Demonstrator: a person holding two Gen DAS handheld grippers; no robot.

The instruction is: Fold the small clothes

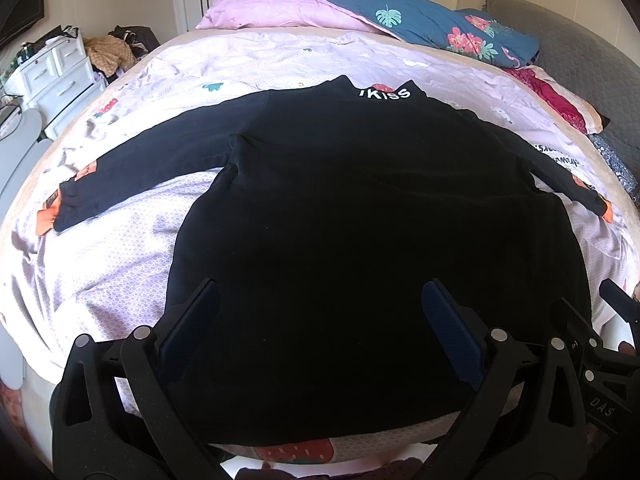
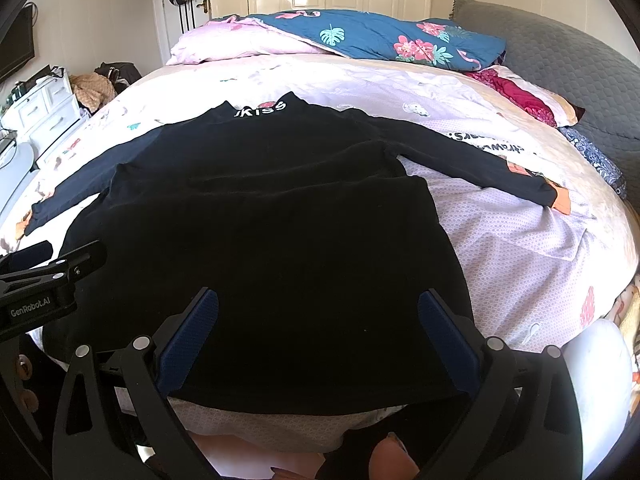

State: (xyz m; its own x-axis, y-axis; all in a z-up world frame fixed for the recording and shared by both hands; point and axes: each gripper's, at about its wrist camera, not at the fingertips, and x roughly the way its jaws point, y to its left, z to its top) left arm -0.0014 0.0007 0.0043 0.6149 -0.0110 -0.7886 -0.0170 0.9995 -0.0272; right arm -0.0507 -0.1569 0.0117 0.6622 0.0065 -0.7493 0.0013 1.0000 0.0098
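A small black long-sleeved top [image 1: 352, 200] lies flat on the bed, collar with white lettering at the far end, both sleeves spread sideways. It also shows in the right wrist view [image 2: 280, 220]. My left gripper [image 1: 320, 300] is open, its blue-padded fingers [image 1: 192, 328] wide apart over the near hem, nothing between them. My right gripper [image 2: 318, 308] is open too, over the near hem further right. The left gripper's tip shows at the left of the right wrist view [image 2: 52, 276].
The bed has a pale pink printed cover [image 1: 120, 264]. A pink pillow [image 1: 272, 12] and a blue flowered quilt [image 1: 432, 20] lie at the far end. A grey headboard [image 1: 580, 64] stands at the right. White drawers [image 1: 60, 76] stand at the left.
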